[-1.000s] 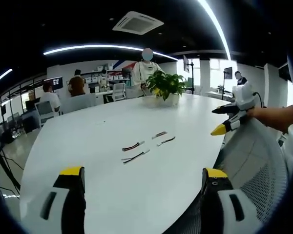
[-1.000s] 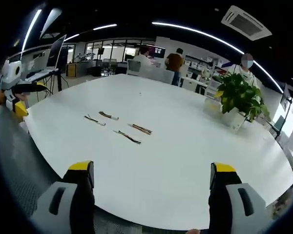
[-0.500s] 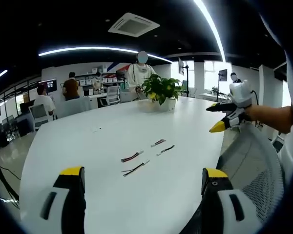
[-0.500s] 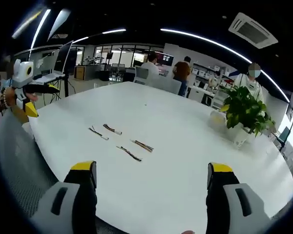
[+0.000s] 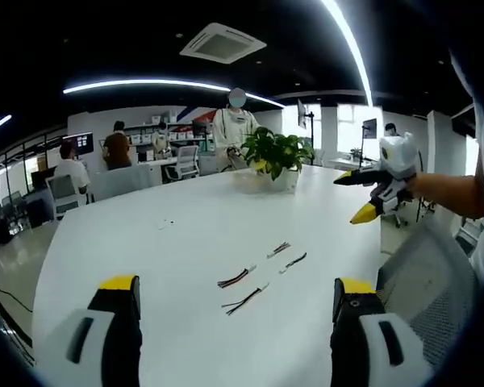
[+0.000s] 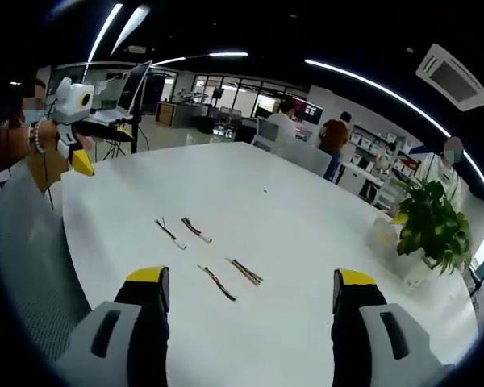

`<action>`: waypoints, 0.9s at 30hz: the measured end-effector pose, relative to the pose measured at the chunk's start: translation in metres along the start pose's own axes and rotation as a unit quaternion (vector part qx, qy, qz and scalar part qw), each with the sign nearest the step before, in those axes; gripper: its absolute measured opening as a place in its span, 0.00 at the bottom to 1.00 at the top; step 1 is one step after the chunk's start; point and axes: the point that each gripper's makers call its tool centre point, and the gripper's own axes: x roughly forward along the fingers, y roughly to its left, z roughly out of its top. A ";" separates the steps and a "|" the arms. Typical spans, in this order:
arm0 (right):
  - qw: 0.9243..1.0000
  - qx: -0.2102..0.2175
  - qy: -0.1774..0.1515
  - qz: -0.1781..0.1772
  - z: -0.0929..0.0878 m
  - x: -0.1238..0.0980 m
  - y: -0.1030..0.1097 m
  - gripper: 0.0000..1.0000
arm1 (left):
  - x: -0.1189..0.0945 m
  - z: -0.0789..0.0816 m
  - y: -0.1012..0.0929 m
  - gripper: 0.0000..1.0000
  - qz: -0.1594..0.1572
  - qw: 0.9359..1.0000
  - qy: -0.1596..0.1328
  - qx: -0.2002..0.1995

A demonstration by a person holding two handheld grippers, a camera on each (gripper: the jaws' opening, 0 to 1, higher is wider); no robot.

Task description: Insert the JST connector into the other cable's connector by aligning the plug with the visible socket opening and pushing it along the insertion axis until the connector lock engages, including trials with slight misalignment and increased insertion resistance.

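On the white table [image 5: 145, 258] lie four cables [image 5: 236, 277] — both hand-held grippers [image 5: 234, 322] [image 6: 250, 322] gape, empty.

Table [image 5: 185, 242] smooth white, slight sheen (ceiling lights reflect faintly). Chair back [image 5: 436, 274] grey mesh cloth. Gripper [image 5: 235, 292] jaws matt black plastic, yellow tips.

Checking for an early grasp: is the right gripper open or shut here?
Open. The right gripper has its jaws wide apart with nothing between them; the cables lie on the white table.
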 end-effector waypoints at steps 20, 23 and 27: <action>0.994 -0.021 -0.016 0.104 0.001 0.068 -0.010 0.69 | 0.087 0.006 0.013 0.83 -0.114 0.993 -0.025 0.007; 0.991 -0.033 -0.017 0.126 -0.003 0.078 -0.009 0.68 | 0.102 0.007 0.009 0.84 -0.145 0.988 -0.049 0.000; 0.988 -0.045 -0.019 0.148 -0.006 0.092 -0.007 0.64 | 0.118 0.009 0.009 0.84 -0.165 0.984 -0.069 -0.007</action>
